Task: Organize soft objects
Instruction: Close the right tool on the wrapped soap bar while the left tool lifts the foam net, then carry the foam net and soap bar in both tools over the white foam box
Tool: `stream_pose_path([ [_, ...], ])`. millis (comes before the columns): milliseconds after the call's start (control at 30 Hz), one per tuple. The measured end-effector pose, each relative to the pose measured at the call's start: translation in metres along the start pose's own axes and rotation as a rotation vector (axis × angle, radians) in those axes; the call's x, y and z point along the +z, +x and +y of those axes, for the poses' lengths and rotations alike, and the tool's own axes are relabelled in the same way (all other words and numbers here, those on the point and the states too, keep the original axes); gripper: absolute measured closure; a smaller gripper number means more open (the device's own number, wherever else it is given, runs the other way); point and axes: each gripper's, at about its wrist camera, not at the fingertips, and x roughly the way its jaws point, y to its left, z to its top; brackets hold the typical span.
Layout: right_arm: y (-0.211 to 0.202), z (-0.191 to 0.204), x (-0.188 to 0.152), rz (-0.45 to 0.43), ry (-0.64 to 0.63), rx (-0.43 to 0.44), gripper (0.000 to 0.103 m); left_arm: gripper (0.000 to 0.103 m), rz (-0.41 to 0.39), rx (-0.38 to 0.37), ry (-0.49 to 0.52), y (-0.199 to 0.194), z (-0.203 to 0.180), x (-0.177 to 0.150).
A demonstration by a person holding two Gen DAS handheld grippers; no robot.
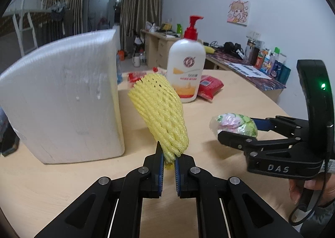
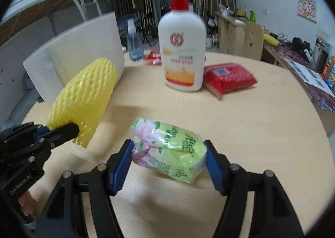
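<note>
White foam block (image 1: 62, 95) fills left of frame, pump bottle (image 1: 186, 66) and red packet (image 1: 209, 86) upper centre on the bench (image 1: 240, 99). Left tool (image 1: 168, 161) clamped on yellow foam net (image 1: 161, 112), lifted centre. Right tool (image 2: 168, 164) pads pressing green tissue pack (image 2: 169, 150), lower centre.

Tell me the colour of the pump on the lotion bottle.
Red; the pump shows best in the left wrist view.

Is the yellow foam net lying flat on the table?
No, the left gripper pinches the yellow foam net by one end, holding it raised above the table.
</note>
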Motion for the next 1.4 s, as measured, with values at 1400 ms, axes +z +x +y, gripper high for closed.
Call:
stream_pose_path([
  [1400,-0.200,0.010,-0.042,-0.510,0.005,-0.041,0.032,0.094,-0.433,0.104,0.191,-0.208,-0.071,-0.004],
])
